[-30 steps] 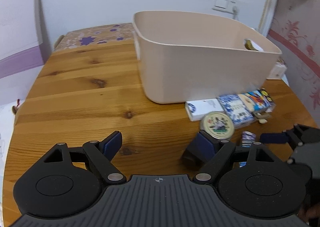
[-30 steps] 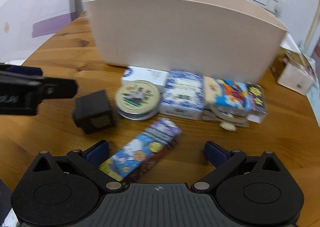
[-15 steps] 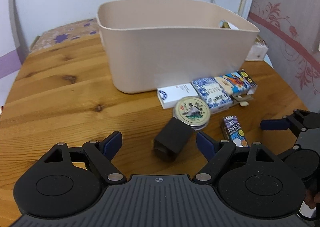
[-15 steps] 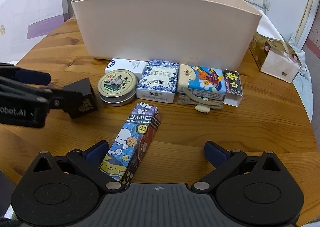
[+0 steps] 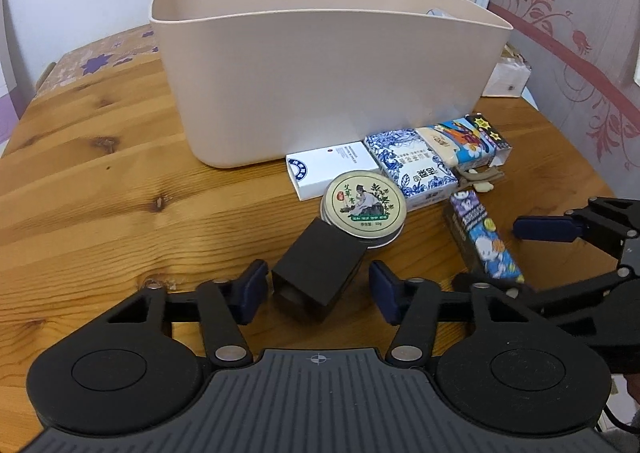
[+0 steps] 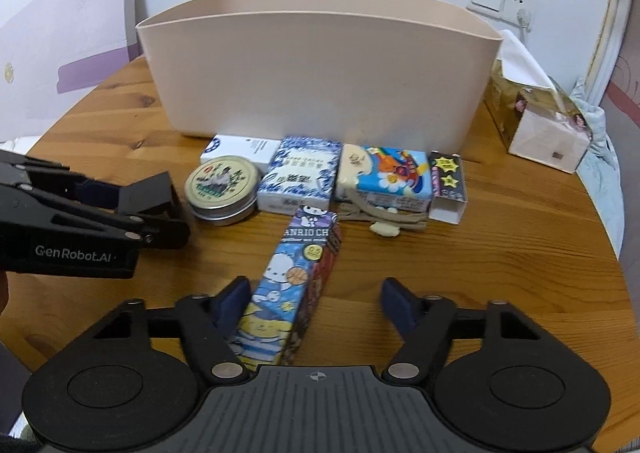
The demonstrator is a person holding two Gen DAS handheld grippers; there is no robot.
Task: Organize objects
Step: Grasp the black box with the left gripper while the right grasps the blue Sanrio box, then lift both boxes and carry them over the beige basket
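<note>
The left tool [image 5: 318,289] is spread around a small black box [image 5: 318,273] that sits between its 2 blue pads without clear contact; the box lies on the wooden worktop [image 5: 100,189] and leans against a round tin [image 5: 362,205]. The right tool [image 6: 316,303] is also spread, its left pad just beside the near end of a long cartoon carton [image 6: 290,289], its right pad apart. Behind these, a row runs along the beige bin [image 6: 320,73]: a white pack [image 6: 240,147], a blue-and-white pack [image 6: 300,173], a colourful tissue pack [image 6: 386,177] and a starred black matchbox [image 6: 448,181]. A tissue box [image 6: 536,125] stands at the far right edge.
</note>
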